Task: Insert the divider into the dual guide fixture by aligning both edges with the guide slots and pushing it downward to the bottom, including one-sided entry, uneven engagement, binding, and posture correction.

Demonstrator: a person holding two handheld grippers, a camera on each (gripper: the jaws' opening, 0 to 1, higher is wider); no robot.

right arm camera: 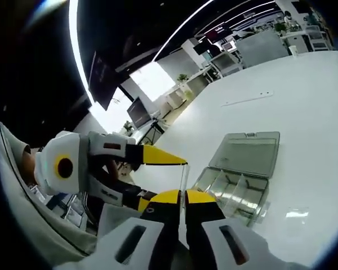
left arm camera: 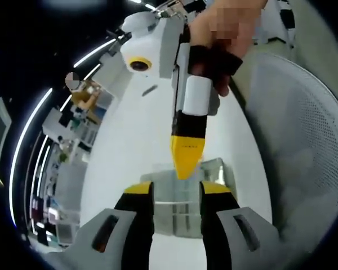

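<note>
A thin clear divider (right arm camera: 183, 177) stands edge-on in the right gripper view, with my right gripper (right arm camera: 182, 198) shut on its lower part. From the left, one yellow fingertip (right arm camera: 168, 157) of the other gripper touches the divider's top edge. A clear plastic compartment box (right arm camera: 236, 188) with its lid (right arm camera: 249, 151) laid open sits on the white table just to the right. In the left gripper view my left gripper (left arm camera: 177, 194) is open with its jaws wide apart. The right gripper (left arm camera: 186, 166) points down toward that gap, and the box (left arm camera: 180, 216) lies behind.
The white table (right arm camera: 310, 95) stretches far to the right, with a thin flat strip (right arm camera: 248, 99) lying on it. A gloved hand (left arm camera: 214, 59) holds the right gripper. A white mesh chair back (left arm camera: 304, 146) stands close on one side. Office desks and monitors fill the background.
</note>
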